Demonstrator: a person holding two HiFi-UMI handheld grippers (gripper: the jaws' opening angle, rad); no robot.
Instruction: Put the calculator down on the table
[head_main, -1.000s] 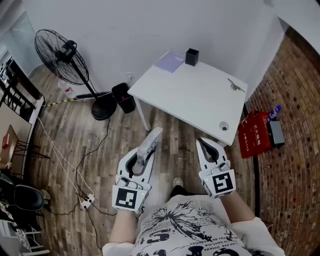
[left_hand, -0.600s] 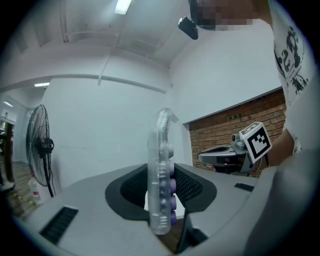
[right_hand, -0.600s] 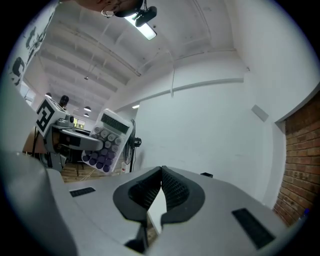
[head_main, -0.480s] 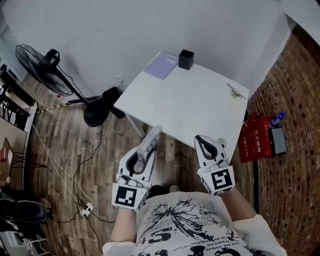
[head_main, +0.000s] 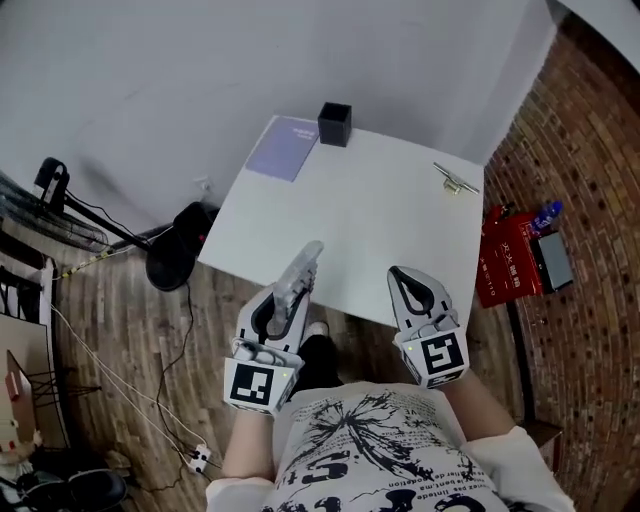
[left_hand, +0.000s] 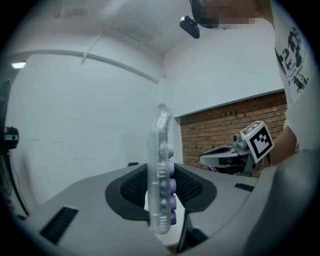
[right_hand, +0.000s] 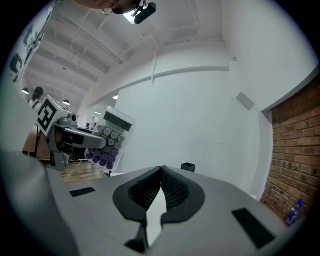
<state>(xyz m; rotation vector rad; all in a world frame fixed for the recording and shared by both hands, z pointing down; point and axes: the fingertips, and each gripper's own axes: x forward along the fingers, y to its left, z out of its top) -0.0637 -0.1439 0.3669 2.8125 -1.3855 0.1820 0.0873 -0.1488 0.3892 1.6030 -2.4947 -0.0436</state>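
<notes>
A clear calculator (head_main: 301, 274) with purple keys stands on edge in my left gripper (head_main: 279, 312), which is shut on its lower end. In the left gripper view the calculator (left_hand: 161, 165) rises upright between the two pads of the left gripper (left_hand: 162, 186). Its upper end reaches over the near edge of the white table (head_main: 380, 220). My right gripper (head_main: 404, 278) is at that same near edge, shut with nothing in it; the pads of the right gripper (right_hand: 161, 173) meet. The right gripper view shows the calculator (right_hand: 107, 140) face-on at the left.
At the table's far edge are a black box (head_main: 335, 124) and a purple notebook (head_main: 283, 148); a small metal clip (head_main: 455, 180) lies far right. A red box (head_main: 507, 268) and a bottle (head_main: 546, 215) sit on the floor at the right; a fan base (head_main: 170, 262) at the left.
Both grippers have travelled forward to the table's near edge, the left one still carrying the calculator. The table looms larger and closer; the standing fan has slid mostly out of view at the left.
</notes>
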